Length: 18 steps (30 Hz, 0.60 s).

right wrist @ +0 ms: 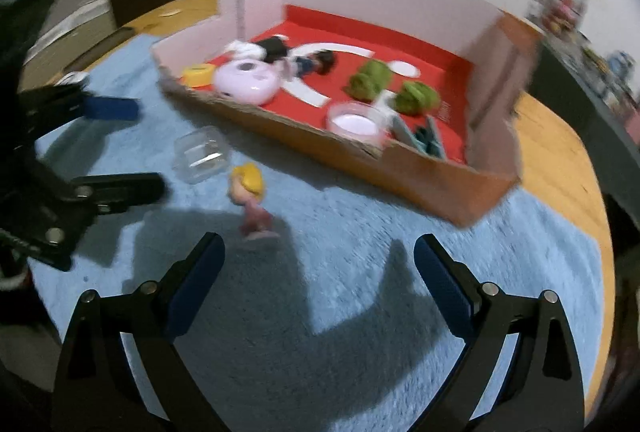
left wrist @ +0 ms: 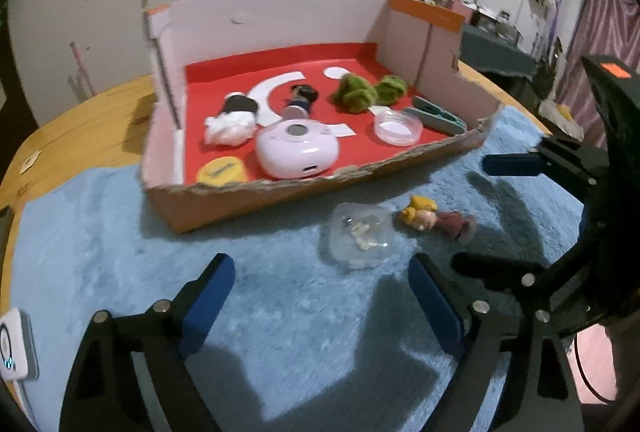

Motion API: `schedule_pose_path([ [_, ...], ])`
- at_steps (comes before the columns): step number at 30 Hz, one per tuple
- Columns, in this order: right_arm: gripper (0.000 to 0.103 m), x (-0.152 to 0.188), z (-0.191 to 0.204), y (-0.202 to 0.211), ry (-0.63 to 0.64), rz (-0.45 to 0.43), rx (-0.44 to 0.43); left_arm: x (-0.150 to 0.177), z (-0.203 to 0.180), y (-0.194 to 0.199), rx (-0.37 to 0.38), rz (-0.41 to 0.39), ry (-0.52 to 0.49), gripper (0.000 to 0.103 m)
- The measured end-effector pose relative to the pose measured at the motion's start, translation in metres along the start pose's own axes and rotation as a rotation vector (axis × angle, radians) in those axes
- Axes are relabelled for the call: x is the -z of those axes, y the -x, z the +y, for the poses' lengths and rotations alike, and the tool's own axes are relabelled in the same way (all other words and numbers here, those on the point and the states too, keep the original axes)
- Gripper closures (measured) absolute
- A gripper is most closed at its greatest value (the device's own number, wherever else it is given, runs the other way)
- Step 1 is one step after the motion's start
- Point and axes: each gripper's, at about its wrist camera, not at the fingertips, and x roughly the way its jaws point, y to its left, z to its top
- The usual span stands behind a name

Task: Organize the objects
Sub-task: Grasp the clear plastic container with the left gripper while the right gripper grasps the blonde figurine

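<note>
A small clear plastic case (left wrist: 362,240) (right wrist: 202,154) and a yellow-haired figurine (left wrist: 436,222) (right wrist: 252,200) lie on the blue fluffy mat in front of the cardboard box (left wrist: 280,200) (right wrist: 360,168). My left gripper (left wrist: 322,268) (right wrist: 136,148) is open, with the clear case just beyond its fingertips and slightly to the right. My right gripper (right wrist: 320,248) (left wrist: 472,214) is open too, with nothing between its fingers. The figurine lies ahead of its left finger. The box's red floor holds a pink round device (left wrist: 296,150), a yellow disc (left wrist: 222,172), two dolls, green plush pieces (left wrist: 356,92) and a clear dish (left wrist: 398,128).
The blue mat (left wrist: 120,252) covers a wooden table (left wrist: 80,124) whose edge curves at left and right. A white gadget (left wrist: 14,348) sits at the mat's left edge. The box's tall back and side walls stand behind its low torn front wall. Cluttered shelves fill the background.
</note>
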Motion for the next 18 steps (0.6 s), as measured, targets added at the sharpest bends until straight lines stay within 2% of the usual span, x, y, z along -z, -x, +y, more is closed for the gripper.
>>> schedule_pose_path([
  [1,0.012,-0.001,0.001,-0.002,0.014,0.002,-0.023,-0.001,-0.001,-0.002,-0.003,0.003,-0.006,0.015],
  [3,0.024,-0.003,0.001,-0.008,0.031,0.008,-0.054,-0.003,-0.002,-0.006,-0.004,0.009,-0.013,0.021],
  [5,0.027,-0.005,0.0,-0.012,0.025,-0.003,-0.089,-0.006,-0.002,-0.009,0.002,0.01,-0.012,0.023],
  [8,0.041,-0.007,0.0,-0.011,0.029,-0.019,-0.113,-0.009,-0.001,-0.012,0.016,0.004,-0.018,0.027],
  [11,0.045,-0.009,0.002,-0.013,0.034,-0.03,-0.132,-0.011,-0.002,-0.013,0.051,0.004,-0.017,0.029],
  [13,0.052,-0.01,0.006,-0.013,0.049,-0.036,-0.14,-0.012,-0.003,-0.012,0.076,0.0,-0.021,0.037],
  [15,0.066,-0.01,0.009,-0.011,0.06,-0.041,-0.152,-0.012,-0.006,-0.012,0.092,-0.002,-0.034,0.047],
  [17,0.072,-0.009,0.013,-0.011,0.073,-0.044,-0.153,-0.011,-0.01,-0.011,0.101,-0.003,-0.047,0.058],
  [18,0.076,-0.008,0.015,-0.01,0.075,-0.043,-0.146,-0.01,-0.01,-0.011,0.103,-0.008,-0.045,0.061],
])
